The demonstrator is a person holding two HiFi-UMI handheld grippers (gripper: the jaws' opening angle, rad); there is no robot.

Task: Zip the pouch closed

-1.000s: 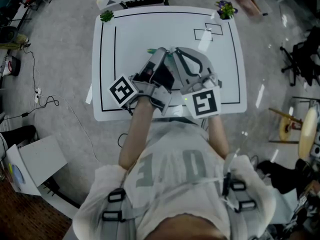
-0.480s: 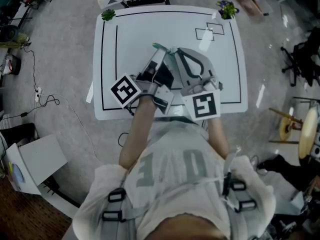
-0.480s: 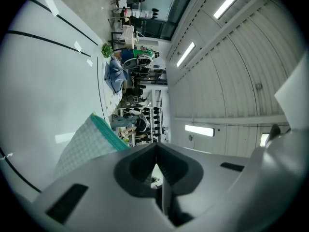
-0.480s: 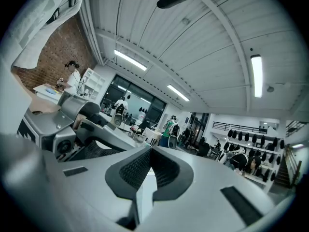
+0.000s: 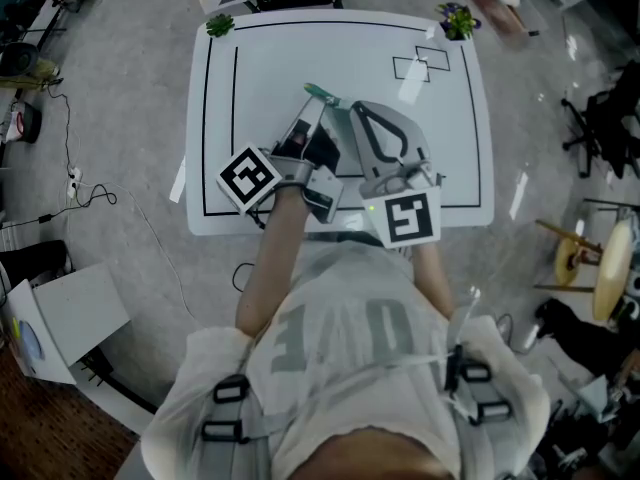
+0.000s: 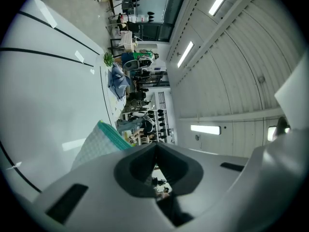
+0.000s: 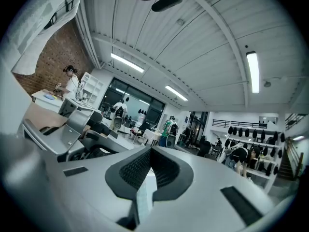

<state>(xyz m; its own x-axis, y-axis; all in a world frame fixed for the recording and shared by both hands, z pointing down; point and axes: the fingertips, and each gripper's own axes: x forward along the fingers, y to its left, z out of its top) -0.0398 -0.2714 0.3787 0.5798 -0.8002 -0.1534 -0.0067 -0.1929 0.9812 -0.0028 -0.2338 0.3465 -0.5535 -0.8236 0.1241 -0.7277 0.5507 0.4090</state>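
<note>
The pouch is checked white cloth with a teal zip edge; only its end shows above the table in the head view. My left gripper points up and right at it. In the left gripper view the jaws are shut, and the pouch sticks out at their left, its teal edge running in to the tips. My right gripper meets it tip to tip. Its jaws are shut on a thin pale strip. The rest of the pouch is hidden under both grippers.
The white table has black border lines and small outlined rectangles at the back right. A small plant stands at its back left corner, another plant at the back right. Cables and a white box lie on the floor at the left.
The left gripper has rolled a little, and more of the pouch's teal end shows above its tips. The right gripper has stayed in place. Both stay shut.
</note>
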